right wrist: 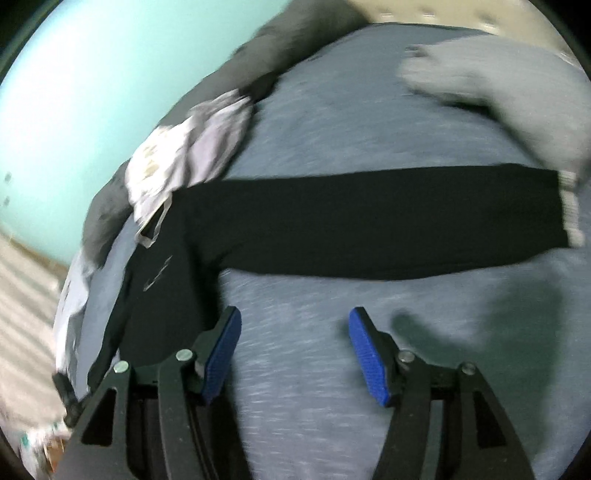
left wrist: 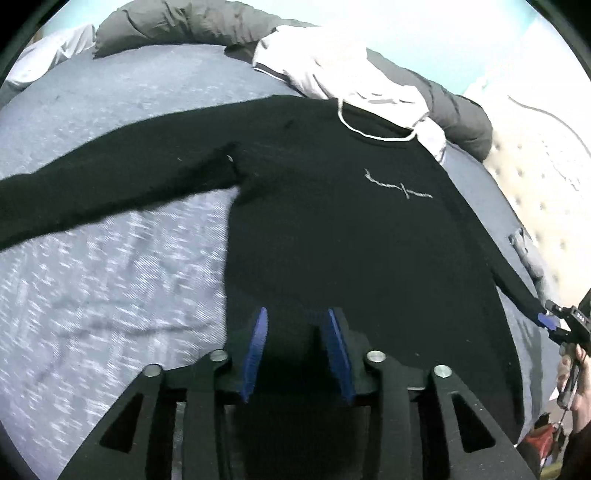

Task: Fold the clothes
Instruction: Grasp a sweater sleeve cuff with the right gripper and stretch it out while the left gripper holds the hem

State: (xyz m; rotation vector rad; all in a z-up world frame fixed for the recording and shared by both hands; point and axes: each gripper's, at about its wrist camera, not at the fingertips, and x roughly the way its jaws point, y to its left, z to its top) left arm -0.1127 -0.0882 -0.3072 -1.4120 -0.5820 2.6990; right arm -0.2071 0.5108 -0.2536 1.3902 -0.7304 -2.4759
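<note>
A black sweater (left wrist: pixel 332 221) lies spread flat, front up, on a bed covered with a blue-grey sheet (left wrist: pixel 110 277). In the left wrist view one sleeve (left wrist: pixel 110 184) stretches straight out to the left across the sheet, and the body fills the middle, with a small pale line of script (left wrist: pixel 399 188) on the chest. At the collar a white garment (left wrist: pixel 332 66) lies partly over the sweater's neck, and behind that a grey padded jacket (left wrist: pixel 184 22) is bunched along the far edge of the bed.

The left gripper (left wrist: pixel 297 332) sits low over the sweater's hem with its blue pads partly apart; dark cloth shows between them, though against the black fabric it is hard to say whether the pads touch it, and they do not look pressed onto it.

To the right, the other sleeve runs down to the bed's edge, where the far gripper, held in a hand (left wrist: pixel 576 373), shows small beside the cuff.

In the right wrist view, which is blurred, the right gripper (right wrist: pixel 295 332) is wide apart with nothing between its pads, only bare sheet below. Beyond it the sleeve (right wrist: pixel 369 225) lies straight across the bed, its pale cuff (right wrist: pixel 570 206) at the right end, next to a light grey garment (right wrist: pixel 517 96).
</note>
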